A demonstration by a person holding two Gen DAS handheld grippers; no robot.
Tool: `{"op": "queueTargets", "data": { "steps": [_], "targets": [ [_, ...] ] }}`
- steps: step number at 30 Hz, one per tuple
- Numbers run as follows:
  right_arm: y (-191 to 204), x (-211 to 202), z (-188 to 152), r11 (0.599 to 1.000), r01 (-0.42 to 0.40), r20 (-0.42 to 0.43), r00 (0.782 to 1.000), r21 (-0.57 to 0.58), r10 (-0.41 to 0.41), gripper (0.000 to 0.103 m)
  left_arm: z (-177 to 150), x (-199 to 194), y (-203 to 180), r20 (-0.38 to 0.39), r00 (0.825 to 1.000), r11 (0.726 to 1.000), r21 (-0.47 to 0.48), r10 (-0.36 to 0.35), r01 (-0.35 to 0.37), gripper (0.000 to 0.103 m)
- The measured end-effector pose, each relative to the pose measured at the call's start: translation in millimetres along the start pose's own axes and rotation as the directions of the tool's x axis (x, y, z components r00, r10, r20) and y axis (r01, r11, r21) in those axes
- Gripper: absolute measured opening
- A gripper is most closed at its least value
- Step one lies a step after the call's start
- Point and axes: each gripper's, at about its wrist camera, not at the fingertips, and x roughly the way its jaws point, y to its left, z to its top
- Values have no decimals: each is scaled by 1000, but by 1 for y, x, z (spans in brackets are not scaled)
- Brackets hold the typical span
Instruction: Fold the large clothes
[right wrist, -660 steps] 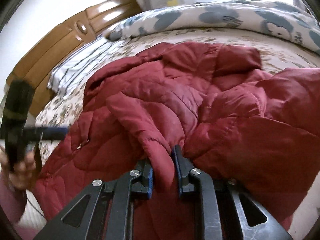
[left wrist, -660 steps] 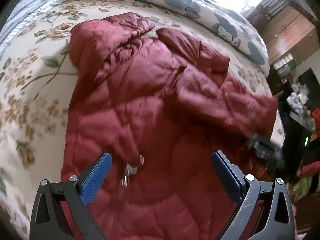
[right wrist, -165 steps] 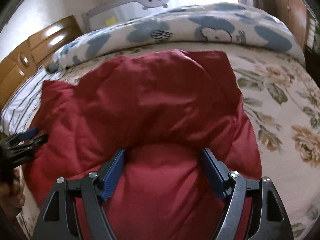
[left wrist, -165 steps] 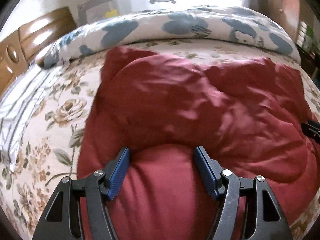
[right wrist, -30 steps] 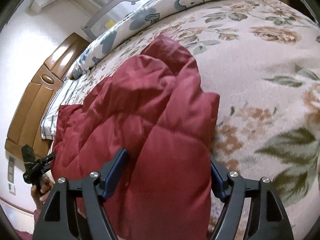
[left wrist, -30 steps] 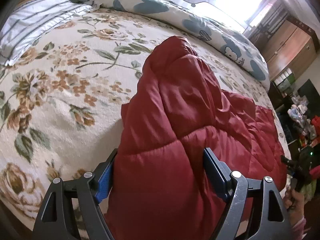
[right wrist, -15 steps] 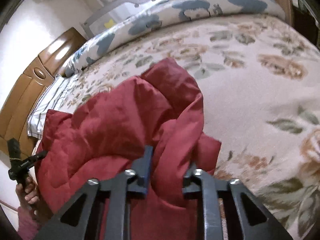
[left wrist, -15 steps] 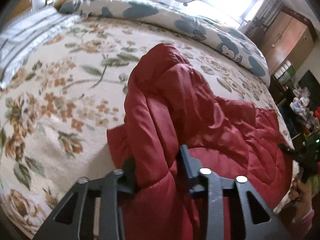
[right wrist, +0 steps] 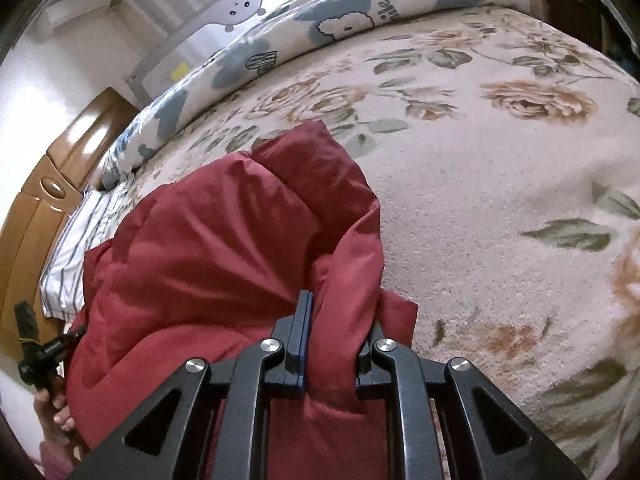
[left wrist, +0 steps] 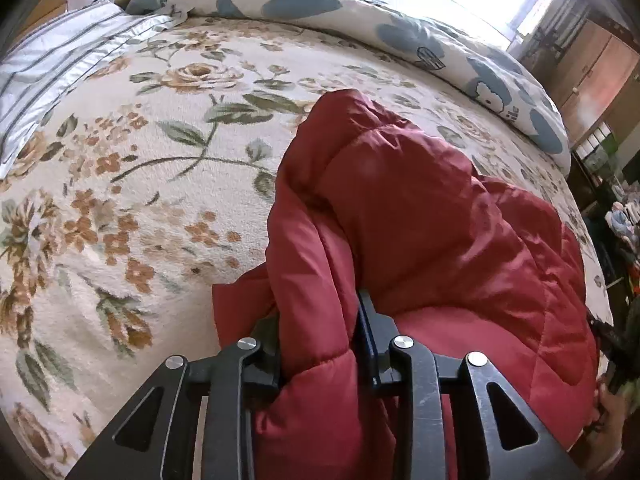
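A dark red quilted puffer jacket (left wrist: 420,216) lies folded into a thick bundle on a floral bedspread (left wrist: 132,184). My left gripper (left wrist: 320,332) is shut on the jacket's left edge, a thick fold pinched between the fingers. In the right wrist view the jacket (right wrist: 224,248) fills the left and centre. My right gripper (right wrist: 332,336) is shut on its right edge. The left gripper and the hand holding it show in the right wrist view at the far left (right wrist: 36,356).
A rolled blue-and-white duvet (left wrist: 360,12) lies along the far side of the bed. A striped pillow (left wrist: 48,64) and a wooden headboard (right wrist: 44,184) are at the left. Wooden cabinets (left wrist: 592,68) and clutter stand beyond the bed's right edge.
Both grippers closed from wide open onto the jacket's two side edges within the last second. The pinched folds have bunched up between the fingers.
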Motion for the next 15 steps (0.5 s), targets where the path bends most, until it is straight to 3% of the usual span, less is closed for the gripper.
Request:
{"op": "queueTargets", "data": {
  "steps": [15],
  "targets": [
    [14,1,0,994,97,4,995,-52,-97,20,-2,-2,3,26,997,997,-32,66,-65,54]
  ]
}}
